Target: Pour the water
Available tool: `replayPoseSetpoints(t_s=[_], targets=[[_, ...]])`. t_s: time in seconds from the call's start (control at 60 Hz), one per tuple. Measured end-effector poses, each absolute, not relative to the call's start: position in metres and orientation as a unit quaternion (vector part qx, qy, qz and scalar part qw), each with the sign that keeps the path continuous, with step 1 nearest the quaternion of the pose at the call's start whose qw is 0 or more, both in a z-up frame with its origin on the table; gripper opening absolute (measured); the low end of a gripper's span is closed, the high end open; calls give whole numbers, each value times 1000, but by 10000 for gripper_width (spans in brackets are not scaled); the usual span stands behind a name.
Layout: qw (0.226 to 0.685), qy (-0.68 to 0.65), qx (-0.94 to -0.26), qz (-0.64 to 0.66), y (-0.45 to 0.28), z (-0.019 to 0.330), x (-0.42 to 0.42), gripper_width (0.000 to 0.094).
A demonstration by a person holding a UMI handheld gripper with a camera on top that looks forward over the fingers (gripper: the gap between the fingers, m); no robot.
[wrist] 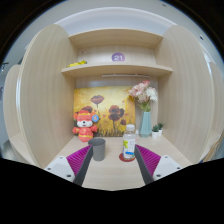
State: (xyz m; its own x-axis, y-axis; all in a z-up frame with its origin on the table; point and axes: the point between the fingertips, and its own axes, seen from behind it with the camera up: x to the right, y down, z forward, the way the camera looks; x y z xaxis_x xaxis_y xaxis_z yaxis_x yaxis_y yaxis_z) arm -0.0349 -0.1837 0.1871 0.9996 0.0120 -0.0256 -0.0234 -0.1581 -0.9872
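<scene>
A grey cup stands on the light wooden desk, just ahead of my left finger. A small white bottle with a beige cap and a label stands on a red coaster, ahead of my right finger. My gripper is open and empty, its purple pads spread wide to either side. Both the cup and the bottle stand beyond the fingertips, apart from them.
The desk sits in a wooden alcove with a shelf above. At the back stand an orange plush toy, a floral picture, a blue vase with flowers and a small potted plant.
</scene>
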Motion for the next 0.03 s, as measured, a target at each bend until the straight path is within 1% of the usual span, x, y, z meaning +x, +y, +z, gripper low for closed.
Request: replayPoseSetpoints(t_s=[0.033], targets=[[649, 4, -760, 14, -184, 188, -35, 856]])
